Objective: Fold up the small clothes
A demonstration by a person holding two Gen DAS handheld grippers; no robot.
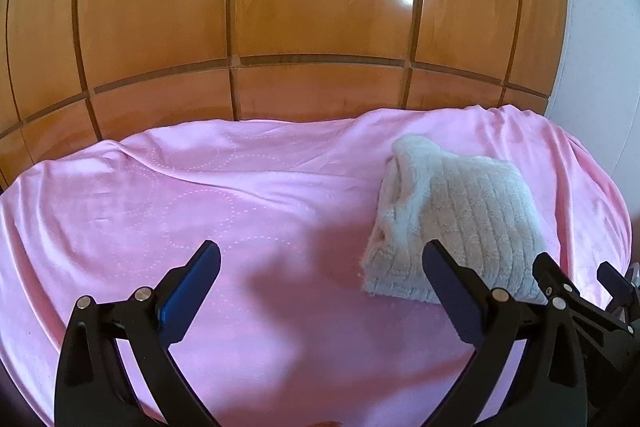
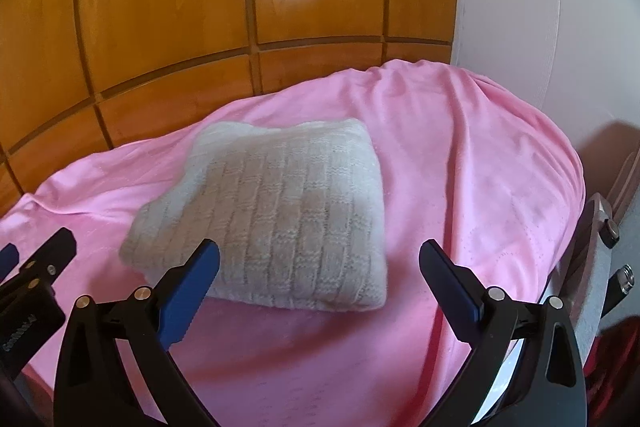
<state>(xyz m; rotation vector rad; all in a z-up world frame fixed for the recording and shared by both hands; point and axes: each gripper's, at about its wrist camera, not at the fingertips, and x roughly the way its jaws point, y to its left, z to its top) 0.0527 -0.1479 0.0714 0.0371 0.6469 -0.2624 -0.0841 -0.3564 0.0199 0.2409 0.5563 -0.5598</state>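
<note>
A small cream knitted garment (image 1: 452, 219) lies folded into a thick square on a pink blanket (image 1: 200, 195). In the right wrist view the garment (image 2: 280, 215) sits just ahead of my right gripper (image 2: 320, 259), whose blue-padded jaws stand wide open and empty, a little above and short of its near edge. My left gripper (image 1: 320, 259) is open and empty over bare blanket to the left of the garment. The right gripper's fingers (image 1: 556, 275) show at the right edge of the left wrist view. The left gripper's fingers (image 2: 44, 251) show at the left edge of the right wrist view.
Glossy wooden wardrobe doors (image 1: 280, 7) stand right behind the blanket. A white wall (image 2: 520, 7) is at the right. The blanket's edge drops off at the right (image 2: 568, 187), beside a grey metal fixture (image 2: 608, 227).
</note>
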